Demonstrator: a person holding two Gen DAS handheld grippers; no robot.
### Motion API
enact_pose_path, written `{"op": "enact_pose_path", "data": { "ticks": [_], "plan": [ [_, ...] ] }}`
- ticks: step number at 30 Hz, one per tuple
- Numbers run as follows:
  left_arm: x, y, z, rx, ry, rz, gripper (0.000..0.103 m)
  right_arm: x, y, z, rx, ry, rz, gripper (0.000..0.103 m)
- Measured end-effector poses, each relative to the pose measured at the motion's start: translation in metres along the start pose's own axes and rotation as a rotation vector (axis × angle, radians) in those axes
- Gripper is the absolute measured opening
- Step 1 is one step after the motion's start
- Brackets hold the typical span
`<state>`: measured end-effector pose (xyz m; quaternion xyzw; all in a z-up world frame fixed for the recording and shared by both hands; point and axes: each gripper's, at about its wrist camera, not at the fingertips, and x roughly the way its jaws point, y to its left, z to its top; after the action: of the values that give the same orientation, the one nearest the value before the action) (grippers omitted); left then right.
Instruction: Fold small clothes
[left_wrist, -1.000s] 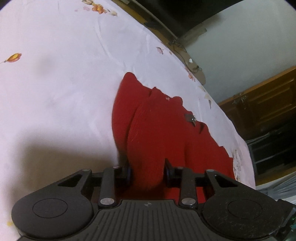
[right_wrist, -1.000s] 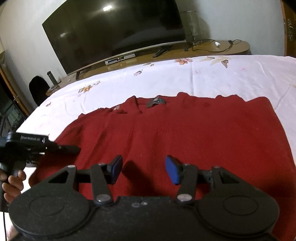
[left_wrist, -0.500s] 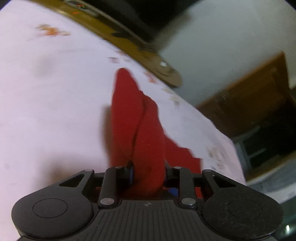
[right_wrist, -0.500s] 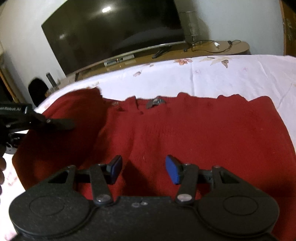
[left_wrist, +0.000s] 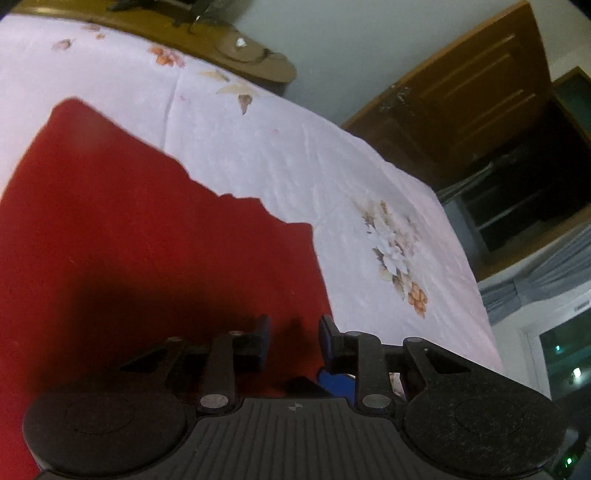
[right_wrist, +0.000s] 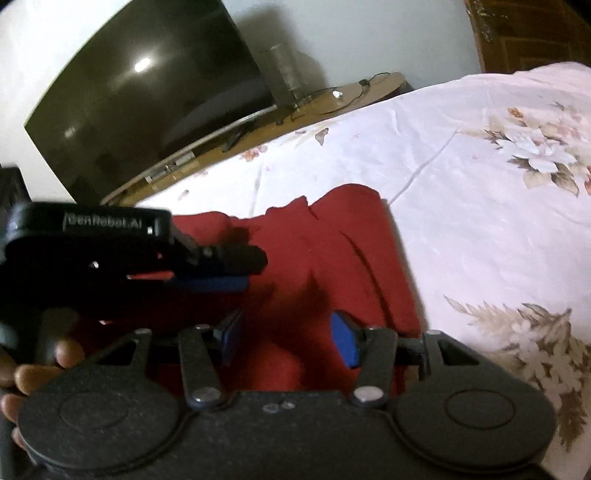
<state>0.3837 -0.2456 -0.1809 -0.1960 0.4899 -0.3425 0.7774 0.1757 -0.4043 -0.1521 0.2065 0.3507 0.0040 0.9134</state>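
Observation:
A red knit sweater (left_wrist: 129, 221) lies on the floral white bedsheet (left_wrist: 295, 147), its left side doubled over onto its body. My left gripper (left_wrist: 294, 339) is shut on a bunch of the red cloth near the sweater's right edge. In the right wrist view the sweater (right_wrist: 332, 251) looks narrow, and the left gripper (right_wrist: 251, 271) comes in from the left just above it, with a person's hand (right_wrist: 37, 369) behind it. My right gripper (right_wrist: 288, 341) hovers open over the sweater's near part, and its blue pads do not press on the cloth.
The bedsheet (right_wrist: 480, 221) stretches bare to the right of the sweater. Beyond the bed's far edge stand a large dark TV (right_wrist: 147, 103) and a wooden TV bench (right_wrist: 258, 125) with cables. A wooden cabinet (left_wrist: 461, 92) and a window (left_wrist: 561, 350) lie to the right.
My left gripper carried the sweater's left side up and across to the right, folding it over the body. The right gripper swung right and stayed open.

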Motion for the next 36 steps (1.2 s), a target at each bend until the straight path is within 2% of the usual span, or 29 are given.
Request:
{"op": "enact_pose_path", "data": {
  "ticks": [3,7,9,11,14,17,20,23,25,27,29,32,36],
  "plan": [
    [-0.025,-0.004,0.0,-0.008,-0.017,-0.018,0.028,-0.006,-0.001,0.0,0.007,-0.015,0.006,0.052],
    [-0.069,-0.002,0.008,0.013,-0.075,0.019,0.028,-0.007,0.003,0.005,0.001,-0.017,0.021,0.052],
    [-0.084,0.007,0.013,0.025,-0.101,0.077,0.028,-0.008,0.007,0.008,0.009,-0.015,0.042,0.056],
    [-0.098,0.02,0.015,0.038,-0.13,0.171,0.028,-0.007,0.012,0.012,0.03,-0.014,0.072,0.065],
    [-0.114,0.043,0.009,0.035,-0.159,0.272,0.028,0.001,0.022,0.016,0.048,0.012,0.122,0.065],
    [-0.114,0.059,-0.004,0.063,-0.153,0.356,0.028,0.018,0.029,0.021,0.074,0.047,0.157,0.066],
    [-0.108,0.068,-0.017,0.072,-0.138,0.359,0.028,0.037,0.032,0.025,0.116,0.084,0.185,0.071],
    [-0.101,0.06,-0.028,0.147,-0.151,0.398,0.028,0.054,0.035,0.028,0.137,0.13,0.201,0.071],
    [-0.095,0.057,-0.026,0.138,-0.152,0.396,0.028,0.061,0.036,0.028,0.168,0.163,0.23,0.072],
    [-0.096,0.064,-0.022,0.074,-0.158,0.371,0.028,0.065,0.037,0.029,0.191,0.174,0.264,0.066],
    [-0.101,0.071,-0.021,0.033,-0.165,0.353,0.028,0.069,0.045,0.029,0.157,0.18,0.243,0.032],
    [-0.1,0.075,-0.023,0.024,-0.172,0.357,0.028,0.073,0.051,0.028,0.123,0.197,0.243,0.013],
    [-0.102,0.078,-0.022,0.019,-0.189,0.353,0.028,0.057,0.062,0.03,0.029,0.115,0.228,0.012]
  ]
}}
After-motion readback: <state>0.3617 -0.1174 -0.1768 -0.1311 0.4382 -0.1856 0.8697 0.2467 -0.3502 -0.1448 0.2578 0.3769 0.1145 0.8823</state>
